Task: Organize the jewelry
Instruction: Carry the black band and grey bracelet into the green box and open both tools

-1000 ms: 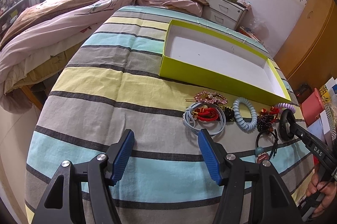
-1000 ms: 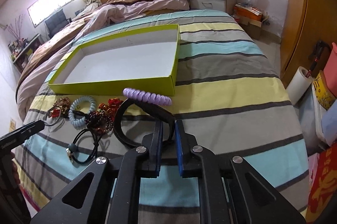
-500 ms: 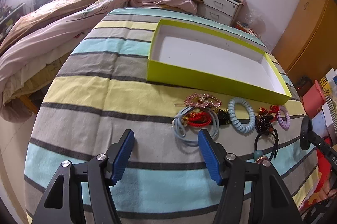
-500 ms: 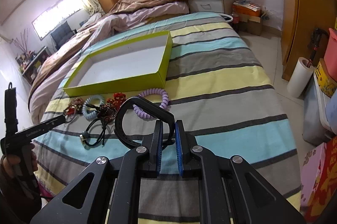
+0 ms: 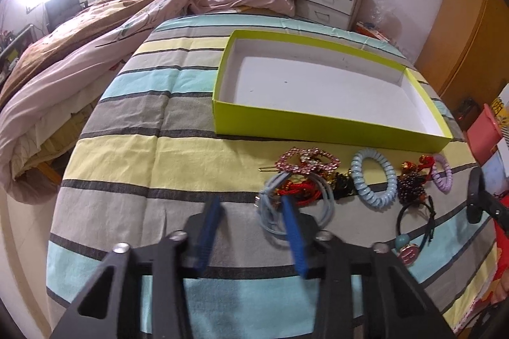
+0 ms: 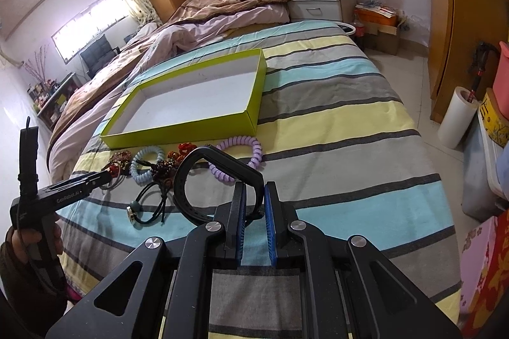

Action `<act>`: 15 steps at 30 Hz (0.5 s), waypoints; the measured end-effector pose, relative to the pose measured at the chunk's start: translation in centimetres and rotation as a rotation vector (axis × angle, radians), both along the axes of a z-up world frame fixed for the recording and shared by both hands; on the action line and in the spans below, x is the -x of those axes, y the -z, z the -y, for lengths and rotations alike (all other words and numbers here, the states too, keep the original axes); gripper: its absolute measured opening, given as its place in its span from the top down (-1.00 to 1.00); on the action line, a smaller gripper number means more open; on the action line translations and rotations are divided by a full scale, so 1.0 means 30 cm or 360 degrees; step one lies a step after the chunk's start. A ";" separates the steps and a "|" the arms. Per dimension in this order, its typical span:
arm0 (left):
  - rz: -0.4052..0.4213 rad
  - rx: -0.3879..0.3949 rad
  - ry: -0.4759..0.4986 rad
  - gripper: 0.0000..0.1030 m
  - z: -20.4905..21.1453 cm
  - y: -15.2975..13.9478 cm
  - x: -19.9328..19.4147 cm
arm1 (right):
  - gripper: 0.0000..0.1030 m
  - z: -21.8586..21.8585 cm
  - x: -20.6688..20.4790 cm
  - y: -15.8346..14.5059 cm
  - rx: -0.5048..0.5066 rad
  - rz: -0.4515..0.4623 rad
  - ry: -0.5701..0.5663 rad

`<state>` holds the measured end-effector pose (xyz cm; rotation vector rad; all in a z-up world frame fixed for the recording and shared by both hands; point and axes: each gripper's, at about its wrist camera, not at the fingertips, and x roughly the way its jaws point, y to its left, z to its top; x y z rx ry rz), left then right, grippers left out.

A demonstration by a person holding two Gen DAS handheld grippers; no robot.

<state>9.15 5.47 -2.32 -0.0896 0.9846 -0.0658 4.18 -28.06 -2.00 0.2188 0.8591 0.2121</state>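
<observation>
Left tongs [image 5: 251,218]: closing from fully spread, nothing between them yet; grey-blue hair ties [image 5: 296,208] just beyond one tip, likely next pick.
Right tongs [image 6: 254,211]: clenched on black headband [image 6: 216,170], now lifted off the bed [image 6: 334,129].
Loose jewelry: row along box front.
Green box [image 6: 178,135]: farther back, empty; sorting barely begun.

Hair ties [image 5: 375,180] on bedspread [image 5: 143,148], just before open box [image 5: 318,122]
</observation>
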 end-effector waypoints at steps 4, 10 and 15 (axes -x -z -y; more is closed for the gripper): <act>0.0000 0.0059 0.0034 0.63 0.000 0.000 0.010 | 0.77 0.004 -0.005 0.008 -0.0001 -0.0008 0.0003; 0.0021 0.0145 0.0082 0.87 0.014 -0.014 0.039 | 0.77 0.016 -0.003 0.025 -0.0013 -0.0018 0.0020; 0.0072 0.0201 0.0113 0.87 0.020 -0.052 0.088 | 0.77 0.018 -0.003 0.021 -0.0023 -0.0012 0.0020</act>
